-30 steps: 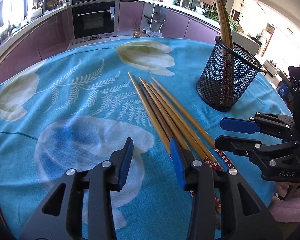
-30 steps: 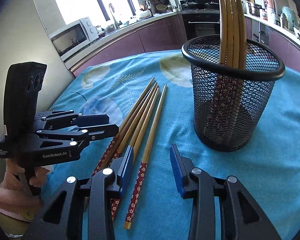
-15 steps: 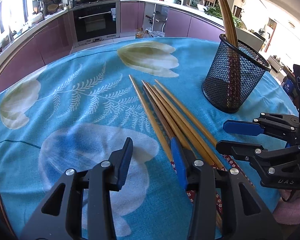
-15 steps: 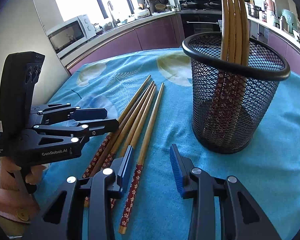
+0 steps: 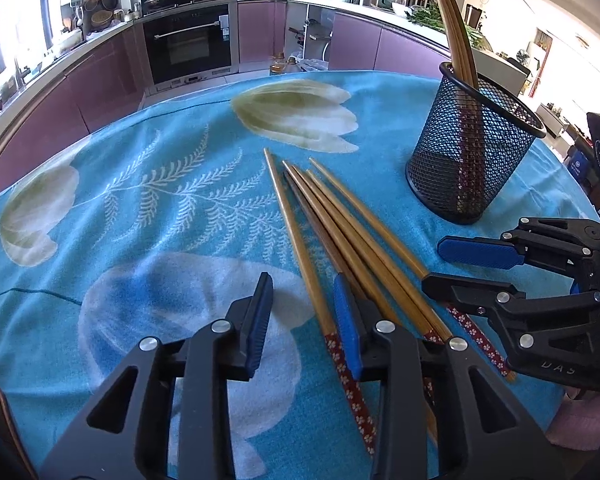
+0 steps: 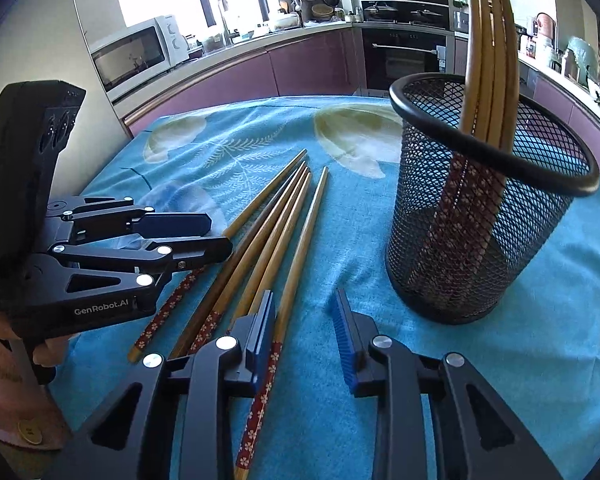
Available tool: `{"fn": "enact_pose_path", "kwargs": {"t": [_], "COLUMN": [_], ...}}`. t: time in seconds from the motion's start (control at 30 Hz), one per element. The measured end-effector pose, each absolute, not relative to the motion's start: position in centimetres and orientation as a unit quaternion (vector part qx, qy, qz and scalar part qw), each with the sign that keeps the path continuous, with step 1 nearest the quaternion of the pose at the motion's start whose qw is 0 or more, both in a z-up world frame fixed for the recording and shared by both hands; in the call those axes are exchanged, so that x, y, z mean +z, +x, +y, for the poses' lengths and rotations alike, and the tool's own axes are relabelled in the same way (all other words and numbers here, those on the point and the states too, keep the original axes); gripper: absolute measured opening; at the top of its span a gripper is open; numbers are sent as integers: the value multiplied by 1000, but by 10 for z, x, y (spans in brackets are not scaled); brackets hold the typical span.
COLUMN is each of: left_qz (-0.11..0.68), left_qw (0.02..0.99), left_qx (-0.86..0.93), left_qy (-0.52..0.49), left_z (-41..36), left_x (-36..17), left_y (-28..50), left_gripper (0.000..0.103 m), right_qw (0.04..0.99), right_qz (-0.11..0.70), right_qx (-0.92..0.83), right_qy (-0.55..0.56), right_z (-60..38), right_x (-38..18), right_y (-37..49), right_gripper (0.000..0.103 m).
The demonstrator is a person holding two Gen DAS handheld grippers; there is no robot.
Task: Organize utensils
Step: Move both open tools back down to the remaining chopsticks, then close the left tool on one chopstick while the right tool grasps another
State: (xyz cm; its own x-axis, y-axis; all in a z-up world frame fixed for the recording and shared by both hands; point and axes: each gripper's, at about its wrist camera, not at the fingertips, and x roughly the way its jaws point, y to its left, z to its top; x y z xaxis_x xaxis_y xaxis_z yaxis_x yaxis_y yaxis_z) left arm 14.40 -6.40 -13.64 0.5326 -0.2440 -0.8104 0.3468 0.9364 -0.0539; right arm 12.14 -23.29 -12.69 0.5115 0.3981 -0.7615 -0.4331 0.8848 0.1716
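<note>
On cloth, chopsticks [image 5: 332, 232] tips toward kitchen

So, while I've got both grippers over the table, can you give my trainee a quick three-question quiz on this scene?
1. True or false: the mesh holder is lying on its side.
2. Where are the loose chopsticks?
A. Stacked on the kitchen counter
B. Flat on the blue tablecloth, beside the holder
C. Leaning against the oven door
3. Short answer: the standing chopsticks in the holder have which end down?

Key: 1 false, it stands upright. 2 B. 3 the red flowered ends.
</note>
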Motion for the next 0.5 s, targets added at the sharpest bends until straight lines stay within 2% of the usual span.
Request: {"fn": "enact_pose_path", "kwargs": {"t": [0.27,0.33,0.5], "left_qz": [453,453,453], "left_qw": [875,874,876], "left_qx": [-166,-168,-164], "left_qy": [51,43,22], "left_z": [-66,-65,-61], "left_x": [-136,-136,-135], "left_y": [148,148,145], "left_gripper": [15,11,9], "right_qw": [870,870,869], "right_qz": [434,435,437], "right_qx": [233,231,231], "right_qy": [-21,-16,16], "right_z": [-229,-231,-241], "right_x": [-129,-129,-130], "right_y": [129,129,129], "right_gripper": [16,11,5]}}
